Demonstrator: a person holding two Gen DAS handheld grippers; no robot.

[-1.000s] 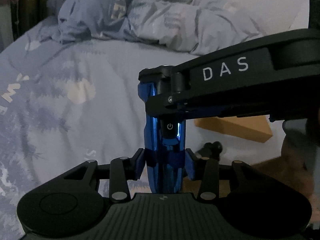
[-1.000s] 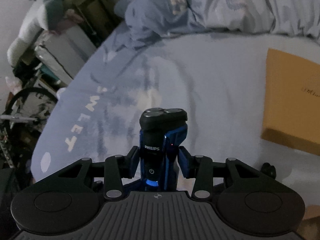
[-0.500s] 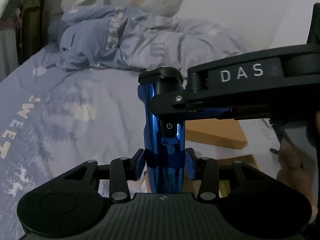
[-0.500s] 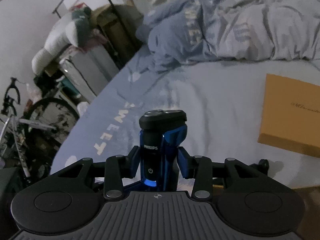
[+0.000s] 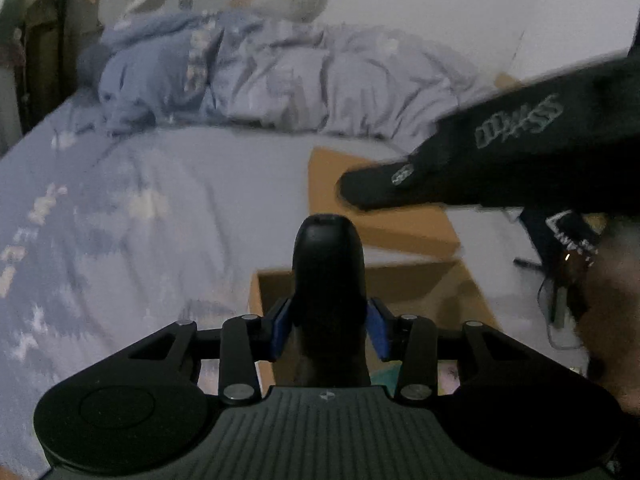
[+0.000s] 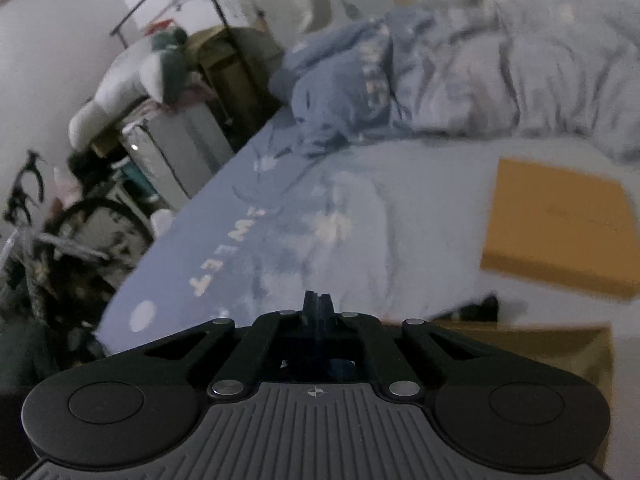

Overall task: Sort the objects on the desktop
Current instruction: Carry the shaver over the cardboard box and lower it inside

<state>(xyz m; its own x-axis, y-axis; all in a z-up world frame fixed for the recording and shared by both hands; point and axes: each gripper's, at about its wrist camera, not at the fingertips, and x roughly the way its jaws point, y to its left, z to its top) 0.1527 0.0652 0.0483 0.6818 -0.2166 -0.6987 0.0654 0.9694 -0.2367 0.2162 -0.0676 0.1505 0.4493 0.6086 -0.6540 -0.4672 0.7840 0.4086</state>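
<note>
**Shaver in one gripper only, above the open box**

The left gripper [image 5: 327, 330] has its fingers [image 5: 281, 330] partly open and pressed on both sides of the dark electric shaver [image 5: 327, 264], which stands upright between them with its rounded top facing the camera. Directly behind and below the shaver is the open cardboard box [image 5: 420, 284], resting on the blue bed sheet [image 5: 160, 208]. Beyond the box lies a flat tan lid [image 5: 384, 224].

The right gripper [image 6: 318, 306] has its fingers pressed fully together with nothing between them. In the left wrist view it shows as a blurred black shape crossing above the lid, well clear of the shaver. From its own camera the box's edge sits low and to the right.

Risks, as a judgement:
- The shaver is smooth and tall, and it is held low on its body. A quick swing towards the box could make it tip or slide within the fingers.
- If released too high above the box, it could bounce off a wall and land on the sheet.
- The right gripper is close enough to the box that the two tools could knock together over the opening.
- Both views are blurred, so the exact contact line on the shaver cannot be read.
</note>
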